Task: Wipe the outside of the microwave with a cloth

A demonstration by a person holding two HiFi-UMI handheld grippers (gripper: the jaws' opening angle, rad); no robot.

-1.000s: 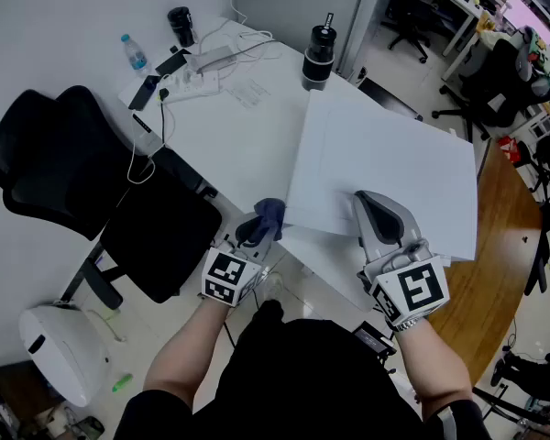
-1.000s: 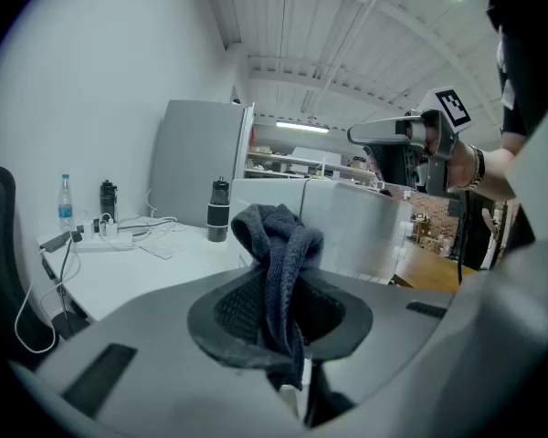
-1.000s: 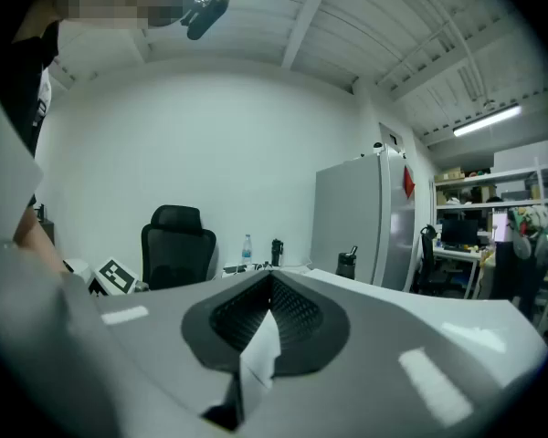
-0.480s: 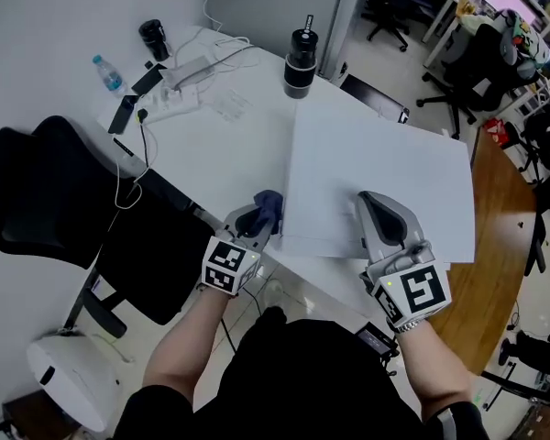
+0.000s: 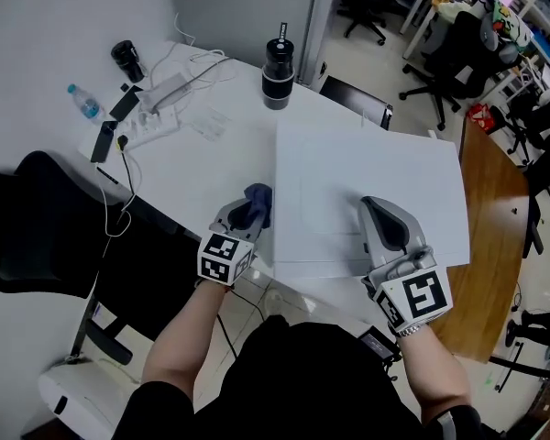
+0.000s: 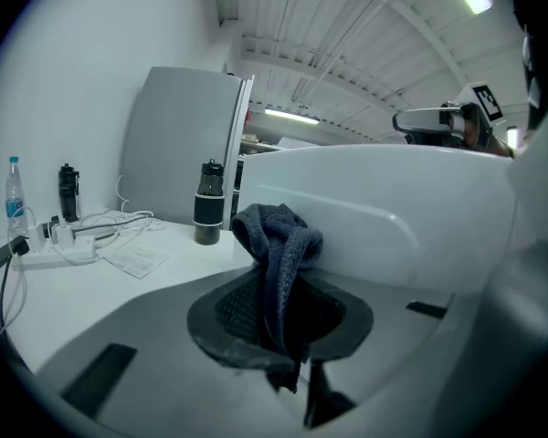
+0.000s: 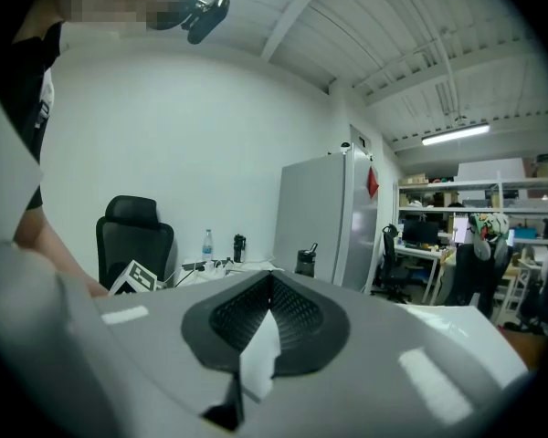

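While pinched in a bunch between the jaws of the left gripper (image 5: 241, 214), sits against the left side of the white microwave (image 5: 367, 181), close to its near corner: dark blue cloth (image 5: 257, 200), draped over the pads. Over the near right part of the microwave's top, right gripper (image 5: 376, 207), jaws closed on nothing. Beneath, white table (image 5: 202, 154). At its far side, black tumbler (image 5: 277, 62); farther left, power strip (image 5: 156, 94) and water bottle (image 5: 82, 102). Left of the table, black office chair (image 5: 37, 236).

An office — swivel chairs (image 5: 445, 53), desks (image 5: 183, 154), power strip (image 5: 151, 122).
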